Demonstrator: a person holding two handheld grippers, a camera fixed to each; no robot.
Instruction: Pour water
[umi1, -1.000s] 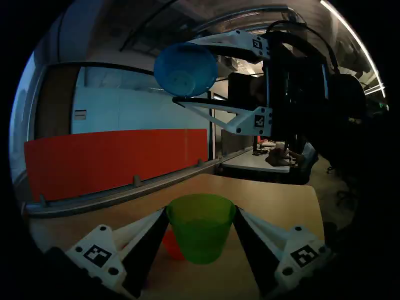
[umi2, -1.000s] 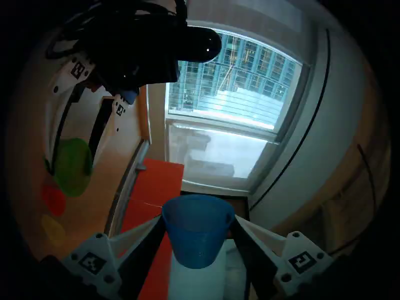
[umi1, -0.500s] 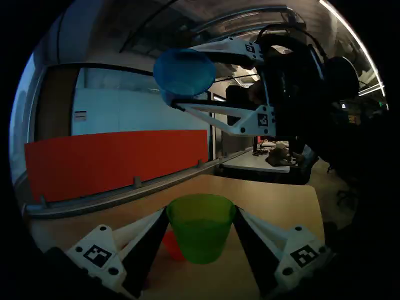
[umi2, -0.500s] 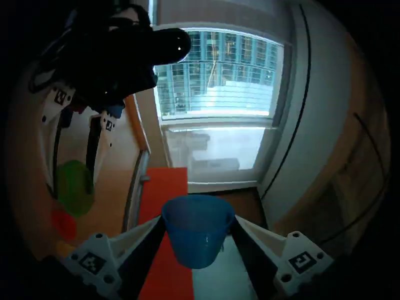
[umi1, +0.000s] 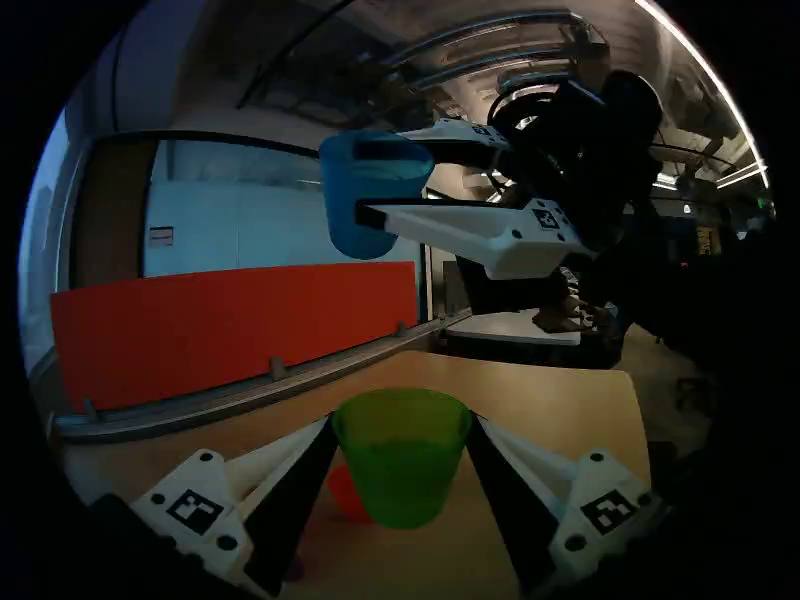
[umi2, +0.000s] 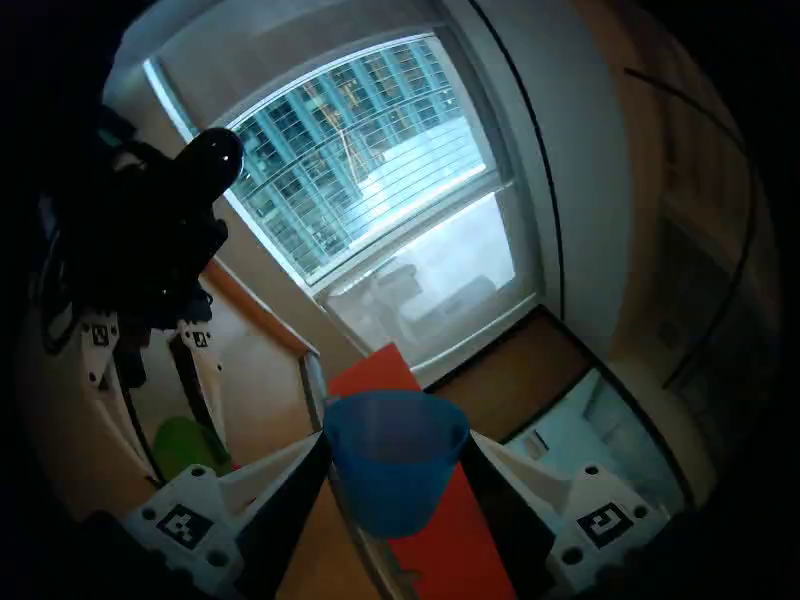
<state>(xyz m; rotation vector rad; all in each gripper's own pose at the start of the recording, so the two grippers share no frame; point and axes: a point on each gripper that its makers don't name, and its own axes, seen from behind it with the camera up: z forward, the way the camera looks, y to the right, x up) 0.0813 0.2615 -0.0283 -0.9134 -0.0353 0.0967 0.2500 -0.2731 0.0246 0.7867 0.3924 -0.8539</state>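
The left tool (umi1: 400, 425) was clamped on the green cup (umi1: 402, 470), one finger pressed to each side of its wall. The cup stood upright low over the bench (umi1: 560, 395), just in front of a red cup (umi1: 343, 490). Whether its base rested on the wood could not be told. The right tool (umi2: 396, 440) was closed the same way on the blue cup (umi2: 395, 485).

In the left gripper view the blue cup hung high above the green one and a little to the side, well apart from it, rim uppermost and only slightly tipped. No stream ran between them. How much water either cup held could not be made out in the dim light.

Judged from this, the pour called first for alignment. The blue cup's lip needed to come down over the green cup's mouth before any tilt, since a fall from that height would likely splash or miss. A slow roll of the right wrist, lip leading, would keep the stream thin. The left tool's job was simply to keep the green cup level and steady.

The right tool reached in from the far side of the bench, its fingers lying nearly level and pointing toward the orange panel (umi1: 230, 320). The left tool pointed forward and slightly down.
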